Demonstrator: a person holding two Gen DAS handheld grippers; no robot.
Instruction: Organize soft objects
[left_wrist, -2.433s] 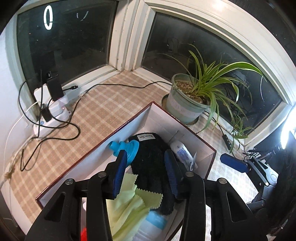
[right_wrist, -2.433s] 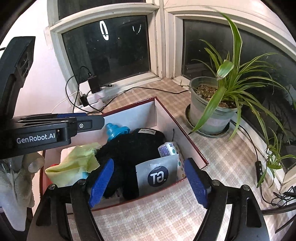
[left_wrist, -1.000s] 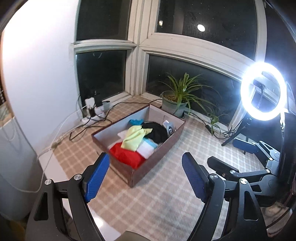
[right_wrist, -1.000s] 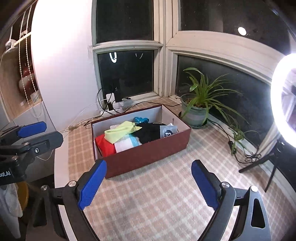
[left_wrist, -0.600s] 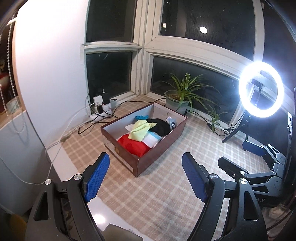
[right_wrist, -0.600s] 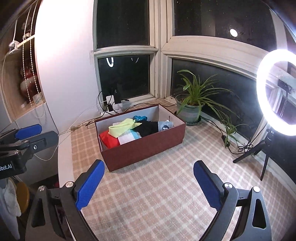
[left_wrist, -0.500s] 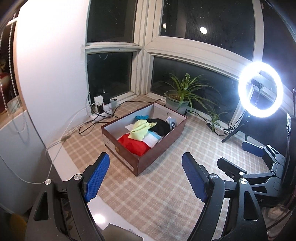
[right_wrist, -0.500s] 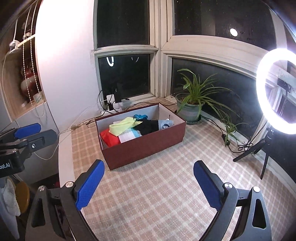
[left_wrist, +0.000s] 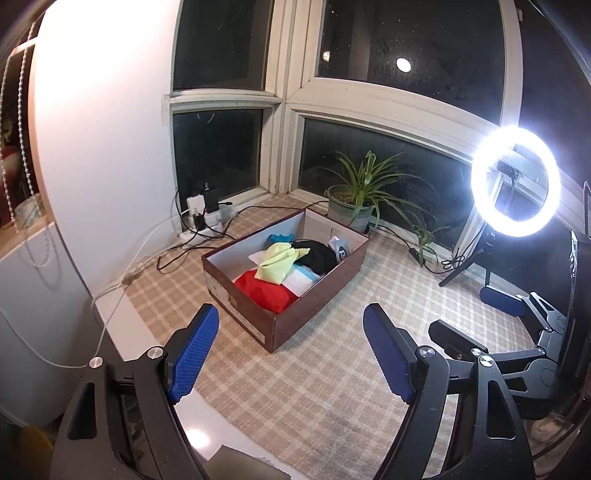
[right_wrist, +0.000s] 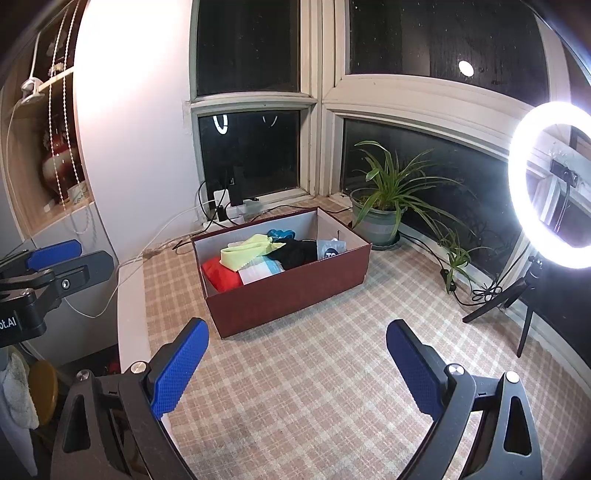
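One box (right_wrist: 288, 291) is counted on the counter (right_wrist: 332, 387). Inside it, one red cloth (right_wrist: 221, 277), one yellow-green cloth (right_wrist: 245, 251), one black soft item (right_wrist: 295, 253), one white-and-blue folded item (right_wrist: 260, 271), one blue item (right_wrist: 281, 233) at the far wall and one grey packet (right_wrist: 331, 250) are counted; further pieces beneath cannot be told. Two sets of tongs are seen: the left tongs (left_wrist: 290, 352) and the right tongs (right_wrist: 297, 365), each with two blue pads set wide apart. One potted plant (right_wrist: 384, 218) and one smaller plant (right_wrist: 456, 258) are counted by the window, with one ring light (right_wrist: 546, 184) and one power strip (right_wrist: 225, 214). One vase (right_wrist: 55, 166) is seen on the shelf.
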